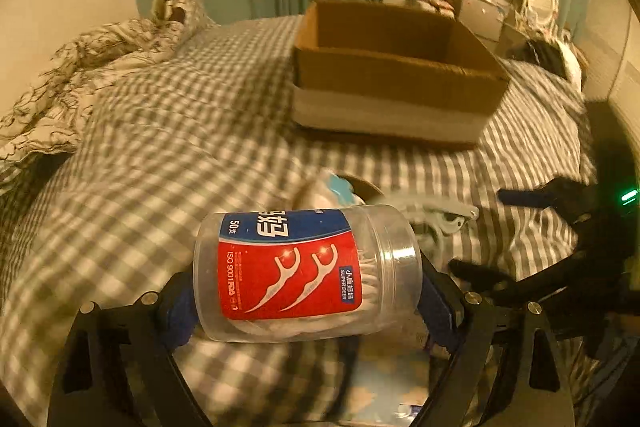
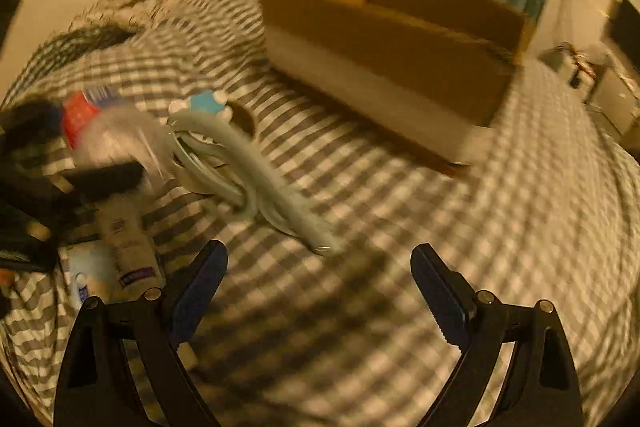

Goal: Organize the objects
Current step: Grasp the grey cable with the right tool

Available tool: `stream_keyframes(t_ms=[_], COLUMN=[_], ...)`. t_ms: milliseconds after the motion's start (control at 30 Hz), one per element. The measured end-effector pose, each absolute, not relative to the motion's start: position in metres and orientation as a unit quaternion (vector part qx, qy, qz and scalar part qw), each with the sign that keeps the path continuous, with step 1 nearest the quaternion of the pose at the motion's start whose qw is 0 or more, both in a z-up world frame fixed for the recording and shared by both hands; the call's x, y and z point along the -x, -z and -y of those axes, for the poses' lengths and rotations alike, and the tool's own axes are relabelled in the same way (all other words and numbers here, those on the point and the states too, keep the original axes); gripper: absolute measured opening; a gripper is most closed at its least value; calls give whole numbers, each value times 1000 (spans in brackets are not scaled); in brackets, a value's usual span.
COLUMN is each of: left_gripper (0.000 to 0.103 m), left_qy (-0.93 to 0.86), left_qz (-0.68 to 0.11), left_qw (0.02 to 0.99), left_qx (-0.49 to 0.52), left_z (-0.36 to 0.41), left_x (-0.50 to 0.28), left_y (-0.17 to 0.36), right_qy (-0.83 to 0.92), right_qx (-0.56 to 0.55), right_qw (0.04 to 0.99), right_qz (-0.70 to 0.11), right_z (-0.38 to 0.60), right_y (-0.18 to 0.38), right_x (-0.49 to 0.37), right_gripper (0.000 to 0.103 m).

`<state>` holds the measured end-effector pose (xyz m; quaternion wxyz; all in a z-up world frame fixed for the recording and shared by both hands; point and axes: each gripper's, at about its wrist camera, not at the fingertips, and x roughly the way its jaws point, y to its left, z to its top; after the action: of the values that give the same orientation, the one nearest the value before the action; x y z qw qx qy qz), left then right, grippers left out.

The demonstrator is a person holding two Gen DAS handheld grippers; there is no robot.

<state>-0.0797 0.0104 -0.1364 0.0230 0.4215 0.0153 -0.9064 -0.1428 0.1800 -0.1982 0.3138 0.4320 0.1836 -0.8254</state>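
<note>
Dim amber light — motion blur

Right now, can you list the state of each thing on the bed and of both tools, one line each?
Floss jar: on its side, clamped in the left tool, lifted.
Left tool: shut on the jar.
Right tool: open, holding nothing.
Box: open on top, upright on the bed; inside hidden.
Hangers: lying in a pile on the bed.
Tube: lying flat.

Jar label [image 1: 288, 263] red-blue; bedsheet [image 1: 168, 131] grey-white check; box [image 1: 396, 67] seemingly brown.
</note>
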Motion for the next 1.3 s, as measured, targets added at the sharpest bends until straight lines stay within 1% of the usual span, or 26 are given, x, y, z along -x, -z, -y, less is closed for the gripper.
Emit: stream_keyframes(t_ms=[67,200,467,500,533,667,700,767,800,833,933,1033,1100,1300], left_gripper=[92,92,92,92,92,92,92,92,92,92,92,92,92,92], left_qy=[910,917,913,913,913,913,913,913,913,914,914,916,917,927], left_qz=[-23,-12,-9,-9,-8,-13,-14,-15,-16,-18,-24,-26,-25,-18], left_qw=[29,46,41,40,40,39,38,38,37,36,33,29,26,12], left_qx=[-414,-397,-406,-406,-406,-405,-405,-405,-405,-404,-403,-400,-396,-375], left_z=[-1,10,16,16,16,17,17,17,17,17,17,15,12,-2], left_x=[78,76,82,82,82,82,82,81,81,81,79,76,73,63], left_y=[128,115,126,126,127,127,126,126,126,125,122,118,114,93], right_qy=[819,807,774,773,773,788,793,803,810,814,829,841,849,870], right_qx=[-433,-444,-483,-486,-487,-481,-475,-464,-457,-453,-438,-425,-413,-373], right_qw=[326,346,379,380,379,356,354,340,330,328,319,307,306,295], right_qz=[-187,-180,-157,-151,-147,-143,-146,-156,-160,-157,-141,-131,-123,-131], right_z=[-170,-152,-135,-136,-136,-141,-142,-142,-144,-147,-162,-174,-181,-199], right_y=[202,207,224,223,223,217,215,213,210,208,195,179,164,123], right_x=[149,167,177,175,173,161,153,142,134,129,111,92,78,49], right_gripper=[93,93,93,88,80,67,60,58,52,36,25,21,13,10])
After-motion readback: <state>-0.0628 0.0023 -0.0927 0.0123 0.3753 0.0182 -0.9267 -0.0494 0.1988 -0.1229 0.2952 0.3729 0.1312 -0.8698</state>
